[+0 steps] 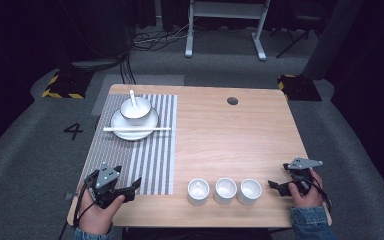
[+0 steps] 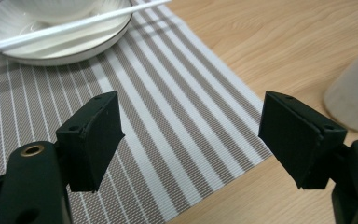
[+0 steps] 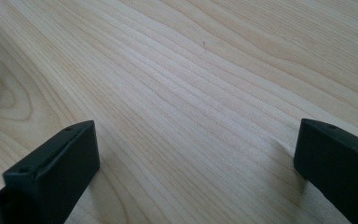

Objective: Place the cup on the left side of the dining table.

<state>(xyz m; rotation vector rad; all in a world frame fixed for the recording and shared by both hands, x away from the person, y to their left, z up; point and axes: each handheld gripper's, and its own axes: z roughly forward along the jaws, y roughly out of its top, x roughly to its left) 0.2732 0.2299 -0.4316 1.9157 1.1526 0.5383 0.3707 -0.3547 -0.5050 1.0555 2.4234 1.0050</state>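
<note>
Resting at the lower corners, left gripper (image 1: 136,184) and right gripper (image 1: 272,185) both released, three cups (image 1: 225,190) between them at lower centre, nearest cup (image 2: 354,91) cut off, floor number "4" (image 1: 73,131).

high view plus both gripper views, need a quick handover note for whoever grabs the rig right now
Left claw: open, empty, at the near left over the striped placemat, aimed toward the cups.
Right claw: open, empty, low over bare wood at the near right, just right of the cups.
Things: three white cups stand upright in a row at the near edge of the table. On the placemat's far end, a plate carries a bowl with a spoon in it; chopsticks lie across the plate.
Done: nothing gripped or visibly moved.
Left: probably placing the cups; the nearest to each claw is an easy first pick.
</note>
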